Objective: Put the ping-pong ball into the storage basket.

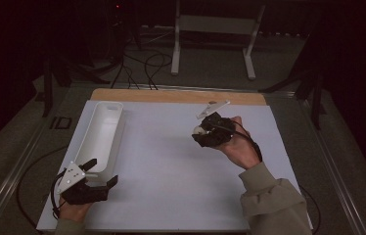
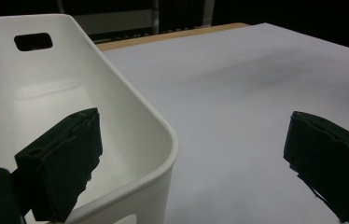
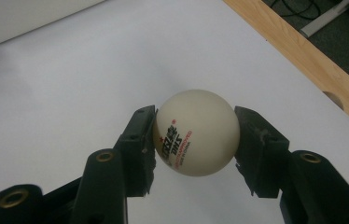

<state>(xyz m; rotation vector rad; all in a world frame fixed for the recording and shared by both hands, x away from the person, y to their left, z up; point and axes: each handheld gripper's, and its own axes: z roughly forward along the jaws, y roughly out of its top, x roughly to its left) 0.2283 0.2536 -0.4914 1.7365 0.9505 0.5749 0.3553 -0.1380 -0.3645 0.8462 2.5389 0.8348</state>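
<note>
High view, right tool (image 1: 201, 131) clamping white ball (image 1: 198, 130), left tool (image 1: 103, 172) agape astride white bin's (image 1: 103, 128) corner, seemingly untouched

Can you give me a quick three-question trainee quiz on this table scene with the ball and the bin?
1. True or false: the right gripper has its jaws closed on the cream-white table tennis ball with printed lettering.
2. Which one jaw of the left gripper sits inside the long white plastic bin with handle slots: (a) the one at the left of its own view, (b) the one at the right, (c) both?
3. What strip runs along the far edge of the white tabletop?

Key: 1 true. 2 (a); the left gripper's jaws stand wide open, straddling the bin's wall. 3 a light wooden strip.
</note>
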